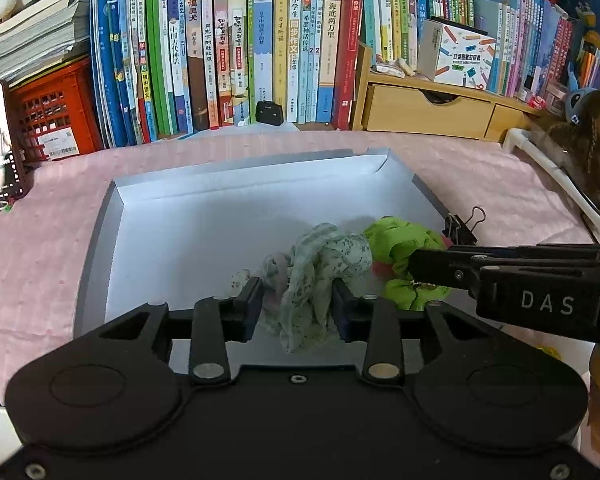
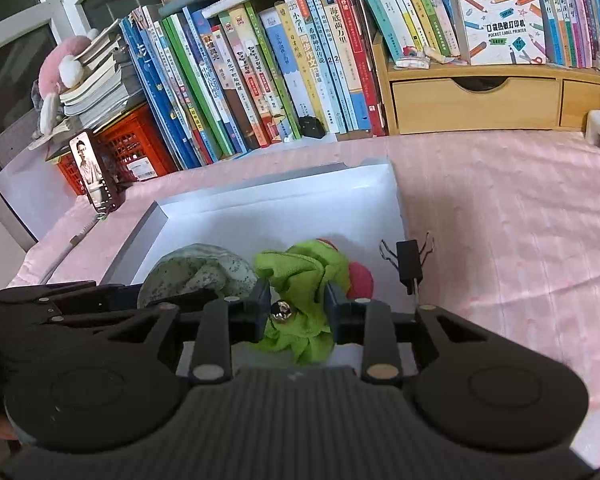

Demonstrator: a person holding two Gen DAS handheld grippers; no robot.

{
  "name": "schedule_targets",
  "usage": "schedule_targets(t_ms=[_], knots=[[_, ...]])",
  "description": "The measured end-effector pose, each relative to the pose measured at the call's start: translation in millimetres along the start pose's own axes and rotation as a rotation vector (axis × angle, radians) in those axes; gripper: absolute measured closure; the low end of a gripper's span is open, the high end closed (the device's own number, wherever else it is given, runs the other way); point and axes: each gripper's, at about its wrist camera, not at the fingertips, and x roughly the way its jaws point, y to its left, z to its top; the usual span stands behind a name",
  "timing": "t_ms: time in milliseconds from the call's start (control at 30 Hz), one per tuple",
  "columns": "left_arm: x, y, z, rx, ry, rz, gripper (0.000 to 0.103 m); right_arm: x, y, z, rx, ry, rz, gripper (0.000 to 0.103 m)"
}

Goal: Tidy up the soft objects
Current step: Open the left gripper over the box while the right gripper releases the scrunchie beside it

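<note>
Left wrist view first: the left gripper (image 1: 296,300) sits low over the white box (image 1: 172,216) on the pink tablecloth (image 1: 480,176), and the pale floral cloth (image 1: 324,264) is bunched right between its fingers (image 1: 252,300); they flank the fabric closely, though whether the pads bite or merely brush it I cannot tell from here. The cloth lies inside the box, near its front right part, touching the bright green cloth (image 1: 396,240) beside it. The right gripper (image 1: 416,270) reaches in from the right edge, its tip against that green bundle. A black binder clip (image 1: 462,228) is perched on the box's right wall, and a phone (image 1: 2,140) stands on the left, in front of a red crate (image 1: 56,120). Over to the right wrist view: the right gripper (image 2: 298,312) has the green cloth (image 2: 300,272) between its fingers (image 2: 260,308), the fabric filling the narrow gap; again, firm clamp or loose contact is unclear. Something red (image 2: 360,280) peeks out behind the green. The floral cloth (image 2: 196,272) lies just to the left, with the left gripper's body at the left edge. Books (image 2: 260,60) line the back.
</note>
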Motion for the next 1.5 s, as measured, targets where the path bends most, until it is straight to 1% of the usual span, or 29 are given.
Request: schedule_targets(t_ms=[100, 233, 267, 367, 600, 733, 1000, 1300, 1500], knots=[[-3.9, -1.2, -0.5, 0.012, -0.011, 0.001, 0.06, -2.5, 0.3, 0.5, 0.002, -0.011, 0.003, 0.061], [-12.0, -1.7, -1.0, 0.029, -0.034, 0.012, 0.051, -8.5, 0.8, 1.4, -0.003, -0.028, 0.01, 0.047], [-14.6, -1.6, -1.3, 0.033, -0.041, 0.014, 0.05, -10.5, 1.4, 1.3, -0.007, -0.034, 0.012, 0.045], [-22.9, -1.4, -2.4, 0.04, -0.061, 0.022, 0.044, -17.1, 3.0, 2.1, -0.016, -0.052, 0.012, 0.044], [-46.0, -2.6, -6.2, 0.053, -0.116, 0.025, 0.027, -37.6, 9.4, 2.0, -0.044, -0.105, 0.005, 0.038], [-61.3, -4.8, -9.1, 0.065, -0.15, 0.026, 0.024, -51.2, 13.8, -0.8, -0.067, -0.139, -0.006, 0.035], [-90.4, -6.2, -21.9, 0.071, -0.197, -0.003, 0.019, -81.9, 23.4, -13.2, -0.124, -0.209, -0.025, 0.028], [-114.7, -3.5, -43.6, 0.067, -0.212, -0.036, 0.017, -108.3, 29.5, -35.7, -0.158, -0.269, -0.038, 0.022], [-128.4, -0.2, -60.5, 0.062, -0.218, -0.056, 0.016, -120.7, 29.2, -51.9, -0.167, -0.292, -0.056, 0.02]])
